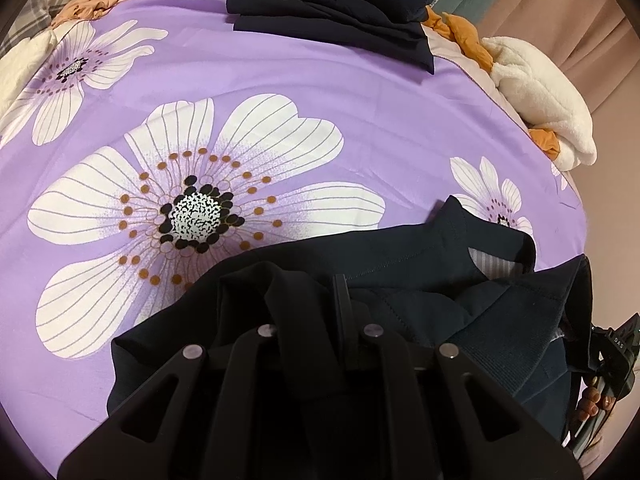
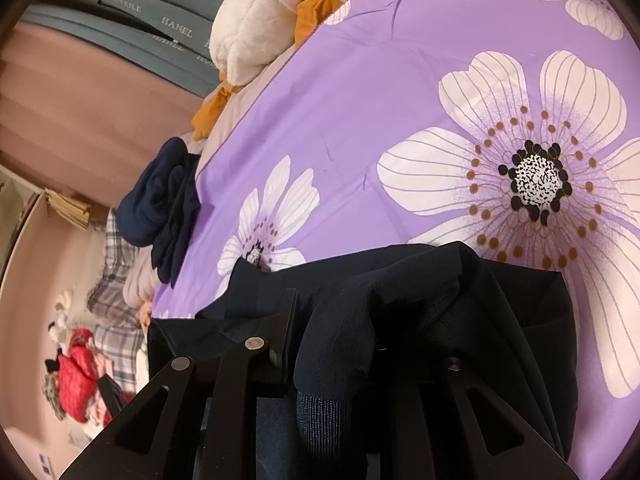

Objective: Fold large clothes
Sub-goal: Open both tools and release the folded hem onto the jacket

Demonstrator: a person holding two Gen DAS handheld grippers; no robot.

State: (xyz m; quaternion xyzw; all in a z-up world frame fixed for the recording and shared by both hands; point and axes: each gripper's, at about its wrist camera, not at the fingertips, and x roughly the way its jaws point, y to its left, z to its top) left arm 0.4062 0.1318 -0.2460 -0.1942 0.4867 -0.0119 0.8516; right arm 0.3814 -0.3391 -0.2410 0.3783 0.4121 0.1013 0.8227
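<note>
A dark navy garment (image 1: 420,264) lies bunched at the near edge of the purple flowered bedsheet (image 1: 280,64). My left gripper (image 1: 312,304) is shut on a fold of it, and cloth drapes over the left finger, hiding the tip. In the right wrist view the same navy garment (image 2: 440,304) hangs over my right gripper (image 2: 336,320), which is shut on a ribbed hem; only its left finger (image 2: 286,320) shows. The right gripper (image 1: 612,356) also appears at the right edge of the left wrist view, with a person's hand (image 1: 594,402) on it.
A folded stack of navy clothes (image 1: 332,4) sits at the sheet's far edge, also seen as a navy pile (image 2: 168,208). A white and orange plush toy (image 1: 540,92) lies along the bed's side. A plaid cloth (image 2: 116,280) and a red item (image 2: 78,376) lie beyond.
</note>
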